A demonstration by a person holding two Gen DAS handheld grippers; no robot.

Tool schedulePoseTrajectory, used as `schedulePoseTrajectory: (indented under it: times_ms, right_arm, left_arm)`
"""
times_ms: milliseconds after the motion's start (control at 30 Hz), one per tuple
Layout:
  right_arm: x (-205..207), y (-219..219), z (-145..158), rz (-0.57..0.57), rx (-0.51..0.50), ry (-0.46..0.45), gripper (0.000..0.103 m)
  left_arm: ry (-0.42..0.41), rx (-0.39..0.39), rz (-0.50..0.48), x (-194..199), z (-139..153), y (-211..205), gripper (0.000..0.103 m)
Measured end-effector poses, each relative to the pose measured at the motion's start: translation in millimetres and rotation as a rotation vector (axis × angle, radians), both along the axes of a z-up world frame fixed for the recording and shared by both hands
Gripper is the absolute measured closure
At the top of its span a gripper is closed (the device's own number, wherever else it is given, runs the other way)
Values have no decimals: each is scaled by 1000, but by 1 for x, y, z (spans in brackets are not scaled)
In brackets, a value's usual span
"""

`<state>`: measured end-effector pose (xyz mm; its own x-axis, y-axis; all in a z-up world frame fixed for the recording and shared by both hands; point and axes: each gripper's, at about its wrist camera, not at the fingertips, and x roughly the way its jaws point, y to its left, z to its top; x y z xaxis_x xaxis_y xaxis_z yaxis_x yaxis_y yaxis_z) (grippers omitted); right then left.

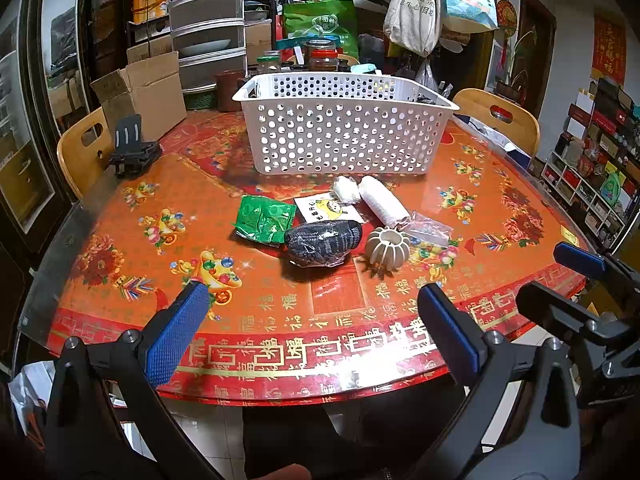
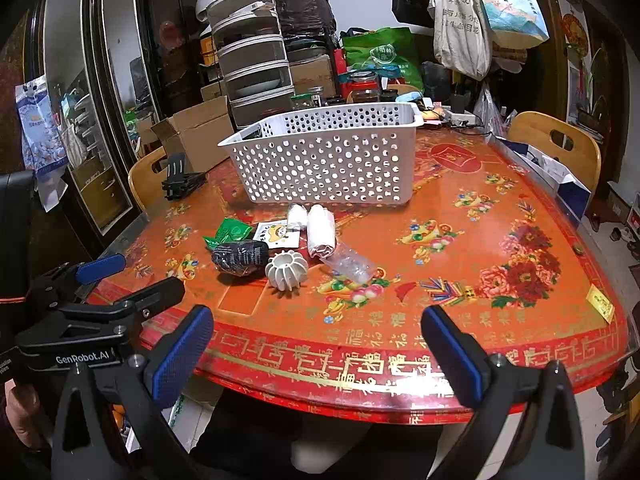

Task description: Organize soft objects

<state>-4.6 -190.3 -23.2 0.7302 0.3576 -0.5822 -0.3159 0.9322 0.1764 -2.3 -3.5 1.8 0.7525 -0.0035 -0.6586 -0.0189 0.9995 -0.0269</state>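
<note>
Left wrist, white towel roll [image 1: 383,201] lying, angled toward basket [image 1: 344,136]

Lived-in home dining room: festive red tablecloth [image 1: 120,248], wooden chairs [image 2: 556,144], hanging tote bags [image 2: 460,28], stacked storage drawers [image 1: 208,24].

The left gripper [image 1: 314,328] has two matte black fingers, each a triangular frame with an elongated cut-out, faced on the inside with bright blue pads [image 1: 176,334] bearing a fine dimpled grid texture. Silver round-headed screws sit at the finger joints. The right gripper [image 2: 316,354] is built the same: black arms, blue textured pads [image 2: 180,354], silver screws. In the right wrist view the left unit's black body shows side-on with white lettering reading "GenRobot.AI" and a thin orange line on its housing. At the lower left edge there is a patch of what may be bare skin, too dim to be sure.
</note>
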Motion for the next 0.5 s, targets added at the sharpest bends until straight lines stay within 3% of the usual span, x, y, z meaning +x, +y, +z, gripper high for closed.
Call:
schedulePoseTrajectory:
  times_ms: [500]
  right_arm:
    - [0, 1, -1, 6, 5, 8, 0]
  left_arm:
    - [7, -7, -2, 1, -1, 0, 0]
